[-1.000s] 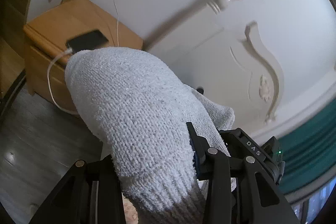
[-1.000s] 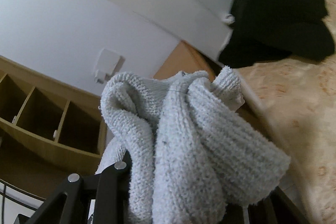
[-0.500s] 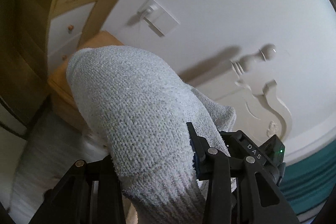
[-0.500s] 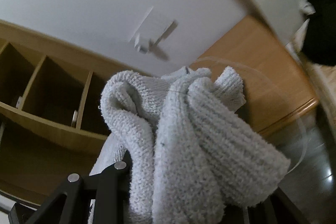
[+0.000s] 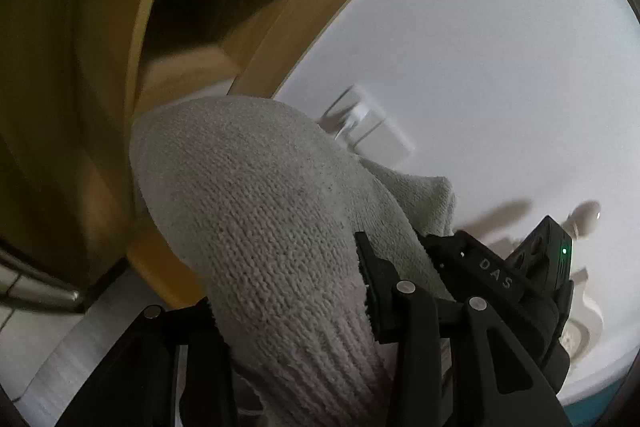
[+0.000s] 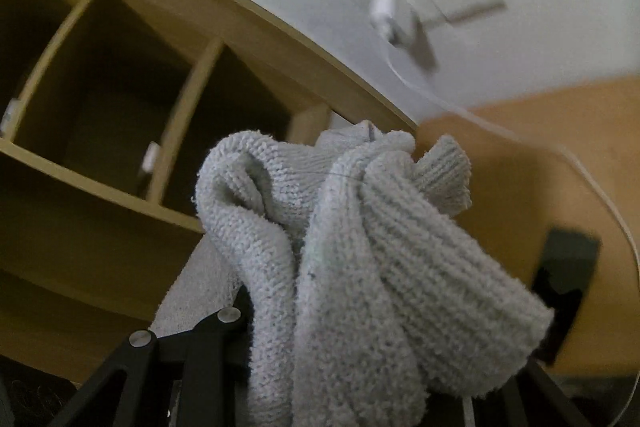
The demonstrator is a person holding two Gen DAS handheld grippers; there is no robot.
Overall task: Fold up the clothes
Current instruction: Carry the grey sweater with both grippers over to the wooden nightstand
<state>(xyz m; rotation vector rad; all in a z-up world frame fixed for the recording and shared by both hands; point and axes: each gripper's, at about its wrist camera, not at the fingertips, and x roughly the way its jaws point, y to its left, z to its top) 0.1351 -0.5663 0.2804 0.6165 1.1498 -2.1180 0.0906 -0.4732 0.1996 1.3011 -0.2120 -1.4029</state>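
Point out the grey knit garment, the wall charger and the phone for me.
Grey knit garment [image 6: 360, 267]: right wrist view, middle of the bunched folds.
Wall charger [image 6: 384, 11]: right wrist view, white plug body, blurred.
Phone [image 6: 564, 279]: right wrist view, dark screen, on the wooden top.

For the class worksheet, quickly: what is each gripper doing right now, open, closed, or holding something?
Left gripper: closed on a grey-white knitted sock.
Right gripper: closed on bunched grey-white knitted fabric, likely a sock.
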